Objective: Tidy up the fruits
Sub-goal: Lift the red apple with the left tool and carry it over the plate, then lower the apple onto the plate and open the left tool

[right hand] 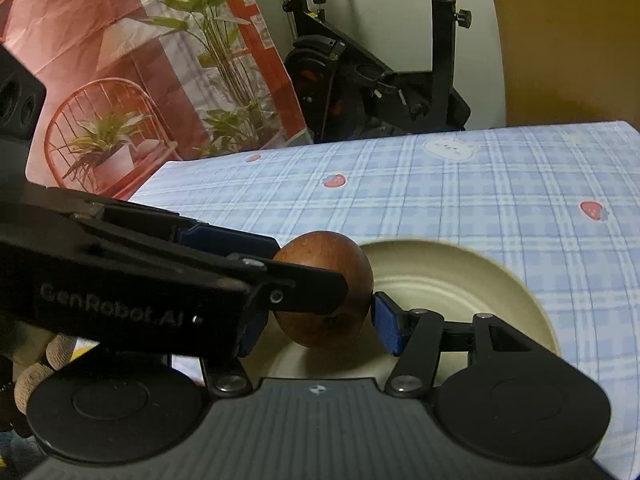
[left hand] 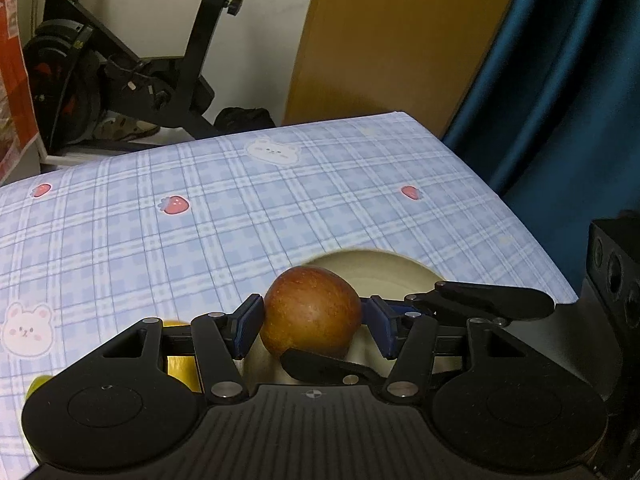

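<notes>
Blue-checked cloth is covering the worktop [left hand: 240, 216], and an exercise bike [left hand: 132, 68] is being seen behind it. A reddish-brown apple [left hand: 312, 312] is being held just over the cream plate [right hand: 460, 280]. It is being clamped between the blue pads of the left tongs [left hand: 316, 320], narrowed to the apple's width. The right tongs [right hand: 318, 328] are being closed around it too. One pad [right hand: 386, 326] is touching; the other is being hidden, so that grip cannot be judged.
</notes>
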